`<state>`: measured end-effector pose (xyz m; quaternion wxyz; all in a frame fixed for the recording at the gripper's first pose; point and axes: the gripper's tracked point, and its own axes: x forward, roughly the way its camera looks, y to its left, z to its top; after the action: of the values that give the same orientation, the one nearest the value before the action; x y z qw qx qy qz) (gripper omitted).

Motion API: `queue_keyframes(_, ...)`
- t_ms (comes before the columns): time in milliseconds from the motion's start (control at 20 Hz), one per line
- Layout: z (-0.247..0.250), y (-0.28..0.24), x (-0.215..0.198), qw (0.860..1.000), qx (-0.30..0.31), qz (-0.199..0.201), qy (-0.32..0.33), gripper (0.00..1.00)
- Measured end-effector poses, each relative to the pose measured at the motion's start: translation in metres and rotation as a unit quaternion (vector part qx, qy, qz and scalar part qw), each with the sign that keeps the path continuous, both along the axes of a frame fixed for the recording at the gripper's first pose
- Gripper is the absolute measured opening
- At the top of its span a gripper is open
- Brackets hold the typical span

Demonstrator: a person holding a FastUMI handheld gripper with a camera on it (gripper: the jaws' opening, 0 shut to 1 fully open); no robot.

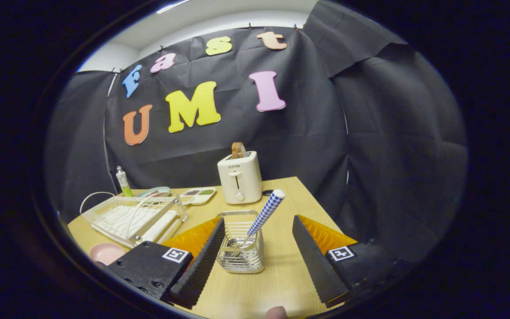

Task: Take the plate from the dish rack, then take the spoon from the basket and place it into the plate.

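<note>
Nearest the lens, the gripper (258,270) stands released, its two fingers spread wide with nothing pressed between them. Set in that gap, just ahead of the fingertips at about twelve o'clock, is the wire basket (240,252), and the spoon (264,213) stands in it bowl-down. Its checked handle leans up and away toward one o'clock, so the long axis runs steeply upward rather than flat — a close across the handle, above the basket rim, looks like what the next move turns on. The pink plate (106,253) lies flat on the table (277,283) at about nine o'clock from the fingers, beside the left finger's mount and in front of the dish rack (133,218), so by my reading the first step is done and the spoon remains. Beyond the basket at twelve o'clock stands a toaster (240,177) (a small brand word sits on its front, too small for me to read surely). Square coded markers sit on both finger mounts.
</note>
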<state>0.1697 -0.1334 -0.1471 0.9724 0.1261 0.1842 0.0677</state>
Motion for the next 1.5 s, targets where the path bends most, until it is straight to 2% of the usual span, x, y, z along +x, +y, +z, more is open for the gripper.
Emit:
queue_keyframes(100,-0.001,-0.004,0.014,1.0,0.012,0.002,0.002,0.93)
queue_keyframes(300,-0.004,0.003,0.029,1.0,0.021,0.017,0.013,0.75)
queue_keyframes(450,-0.002,0.01,0.03,0.999,0.02,0.026,0.016,0.49)
queue_keyframes(600,0.006,0.015,0.026,0.999,0.019,0.03,0.014,0.32)
queue_keyframes(750,0.012,0.024,0.022,0.999,0.028,0.04,0.019,0.21)
queue_keyframes(900,0.016,0.029,0.02,0.999,0.027,0.038,0.02,0.16)
queue_keyframes(1200,0.045,0.013,0.013,1.0,-0.014,-0.005,-0.009,0.1)
queue_keyframes(1400,0.096,0.0,0.004,0.996,-0.034,-0.05,-0.06,0.1)
queue_keyframes(1500,0.124,0.007,-0.012,0.993,-0.039,-0.057,-0.091,0.1)
